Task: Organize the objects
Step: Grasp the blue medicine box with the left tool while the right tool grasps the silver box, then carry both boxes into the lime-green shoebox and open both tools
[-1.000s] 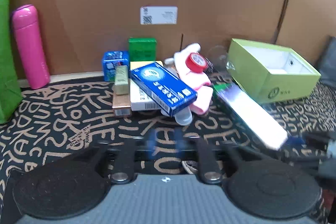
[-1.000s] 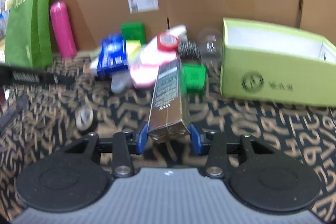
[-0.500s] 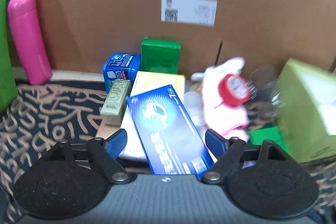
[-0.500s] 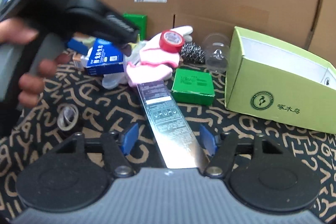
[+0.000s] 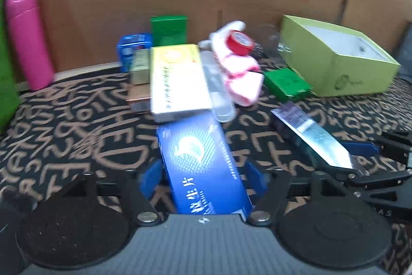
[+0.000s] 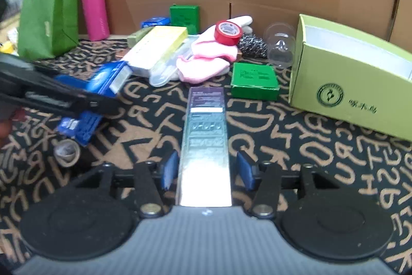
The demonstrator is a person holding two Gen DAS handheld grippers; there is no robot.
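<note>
Using the lime-green open box point(image 6: 347, 84) as my landmark, since it's the biggest thing on the surface point(image 6: 309, 159).

The main change is the blue box point(image 5: 200, 164). A second ago it was lying on top of the yellow-and-white box point(image 5: 177, 79), in the pile well to the left of the lime box. Now it's off the pile and in front of it, still well left of the lime box. So I'd guess the pile is getting unstacked one box at a time, with plenty left to sort.

The long silver box point(image 6: 204, 146) was pinched a second ago. Now it lies flat on the surface just left of the lime box, its far end near the flat green box point(image 6: 253, 80). My read is it's parked there, not put away.

The left tool point(image 5: 203, 178) has just been opening its jaws and they're wide now, with the blue box running between them. The frame is smeared, though. There seems to be a sliver of gap on one side, so I can't tell if the pads actually grip it.

The right tool point(image 6: 206, 172) has also just been opening. It's about halfway apart around the silver box, with a clear gap on both sides, so it's holding nothing.
</note>
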